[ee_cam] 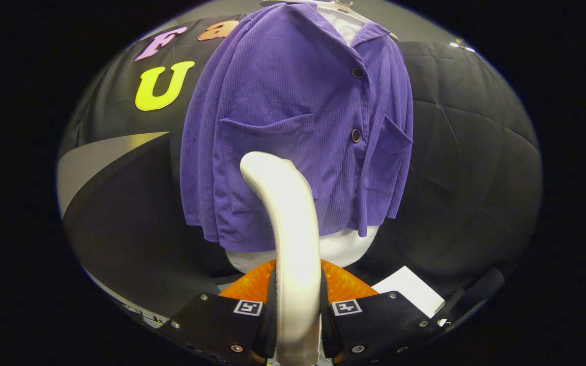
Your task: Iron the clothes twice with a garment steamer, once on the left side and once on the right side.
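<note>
Steamer (293,244) is in the gripper (297,315) now, both fingers pressed tight on its pale curved handle, which sticks up between them with the head curving forward toward the purple jacket (293,127). Jacket hangs buttoned on a hanger (344,7) over a white form (344,249), just beyond the fingers and a bit above them. I'd say we're at the approach bit, tool picked up but no pass started on either side. Next move probably needs the head brought up to the jacket's left panel near the pocket, then drawn along the cloth. Gripper points level-ish straight at the jacket front, low down by the hem. Orange thing (346,284) right behind the fingers might be the steamer's base, hard to tell
</note>
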### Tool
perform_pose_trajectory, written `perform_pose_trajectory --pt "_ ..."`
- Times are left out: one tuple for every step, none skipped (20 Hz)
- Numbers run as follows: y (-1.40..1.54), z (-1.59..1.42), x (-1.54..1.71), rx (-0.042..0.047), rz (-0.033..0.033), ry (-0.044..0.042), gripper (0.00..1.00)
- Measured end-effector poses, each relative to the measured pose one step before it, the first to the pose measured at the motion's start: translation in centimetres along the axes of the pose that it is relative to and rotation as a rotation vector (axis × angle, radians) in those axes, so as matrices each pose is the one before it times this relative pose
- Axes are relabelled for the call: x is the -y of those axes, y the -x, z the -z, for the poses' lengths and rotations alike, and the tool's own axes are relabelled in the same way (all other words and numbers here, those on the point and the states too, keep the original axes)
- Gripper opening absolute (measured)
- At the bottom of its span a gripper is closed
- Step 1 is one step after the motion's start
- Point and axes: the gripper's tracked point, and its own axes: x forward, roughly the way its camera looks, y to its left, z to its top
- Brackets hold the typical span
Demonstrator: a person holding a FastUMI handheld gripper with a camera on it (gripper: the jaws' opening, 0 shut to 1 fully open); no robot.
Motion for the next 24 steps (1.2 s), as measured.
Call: perform_pose_trajectory --pt "0.55 0.372 -0.395 -0.00621 -0.00533 -0.00075 0.35" --pt "0.57 0.559 -0.428 -0.00811 -0.00714 -0.00167 0.35" --pt "0.661 0.456 -0.24 -0.00831 -0.00521 -0.00181 0.35" --pt "0.577 0.487 -0.105 -0.00747 -0.00203 -0.00006 0.35" --pt "0.652 0.373 -0.067 -0.00608 0.00063 -0.00167 0.35" --pt "0.634 0.368 0.005 -0.00513 -0.00015 -0.00323 0.35" --pt "0.56 0.211 0.079 -0.00195 0.00065 -0.00553 0.35" --pt "0.573 0.229 0.062 -0.00186 0.00201 -0.00634 0.35" --pt "0.535 0.029 0.234 0.0007 0.00452 -0.0062 0.35" --pt "0.527 -0.05 0.373 0.00155 0.00751 -0.00455 0.35" --pt "0.429 -0.287 0.427 0.00439 0.01001 -0.00763 0.35" --pt "0.453 -0.356 0.52 0.00853 0.01147 -0.01025 0.35" --pt "0.465 -0.616 0.517 0.01828 0.00885 -0.01563 0.35" --pt "0.268 -0.764 0.475 0.02421 0.00678 -0.01604 0.35" --pt "0.262 -0.764 0.709 0.01747 0.01757 -0.0132 0.35" --pt "0.318 -0.58 0.793 0.01406 0.0214 -0.00813 0.35" --pt "0.251 -0.74 0.666 0.01174 0.01283 -0.01093 0.35" --pt "0.178 -0.737 0.549 0.01139 0.01128 -0.01264 0.35" --pt "0.138 -0.816 0.538 0.01158 0.01437 -0.00999 0.35" --pt "0.081 -0.747 0.416 0.01093 0.00942 -0.00608 0.35" --pt "-0.104 -0.839 0.254 0.01138 0.00711 -0.00343 0.35" --pt "-0.069 -0.824 0.236 0.01172 0.00684 -0.00179 0.35" --pt "-0.176 -1.02 0.107 0.01515 0.00536 -0.0036 0.35" --pt "0.008 -1.187 0.235 0.02026 0.00537 -0.0083 0.35"
